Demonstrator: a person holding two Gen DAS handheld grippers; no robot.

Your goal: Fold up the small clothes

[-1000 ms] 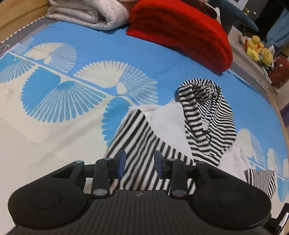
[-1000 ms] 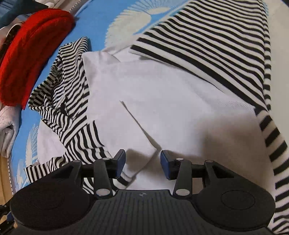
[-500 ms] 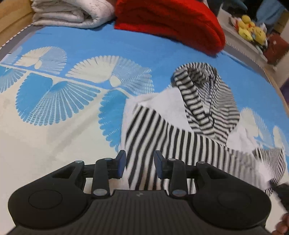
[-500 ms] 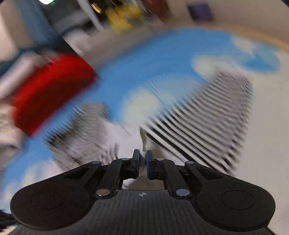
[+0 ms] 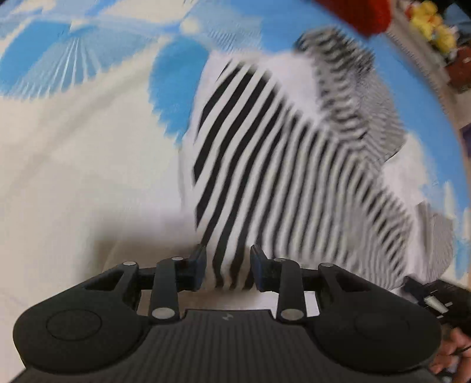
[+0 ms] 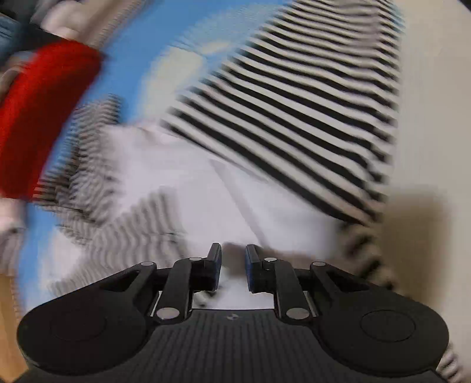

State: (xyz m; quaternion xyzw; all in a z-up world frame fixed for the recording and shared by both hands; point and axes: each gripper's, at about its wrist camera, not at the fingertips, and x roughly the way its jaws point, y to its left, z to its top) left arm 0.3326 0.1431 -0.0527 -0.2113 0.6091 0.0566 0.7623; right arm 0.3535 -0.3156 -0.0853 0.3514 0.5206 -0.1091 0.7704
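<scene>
A small black-and-white striped garment (image 5: 282, 165) with a white body and striped hood lies on the blue and cream bedspread (image 5: 73, 147). My left gripper (image 5: 226, 269) is open, its jaws either side of the striped hem edge, nothing pinched. In the right wrist view the same garment (image 6: 294, 117) shows a striped panel folded over white fabric. My right gripper (image 6: 233, 268) is open just above the white fabric, empty. Both views are motion-blurred.
A red folded blanket (image 6: 38, 117) lies at the bed's far side, also in the left wrist view (image 5: 362, 14). Yellow plush toys (image 5: 432, 26) sit beyond the bed edge. A hand with the other gripper (image 5: 441, 306) shows at lower right.
The right gripper was shut on the fabric half a second ago and has now opened, letting go. The left gripper has moved closer to the striped hem.
</scene>
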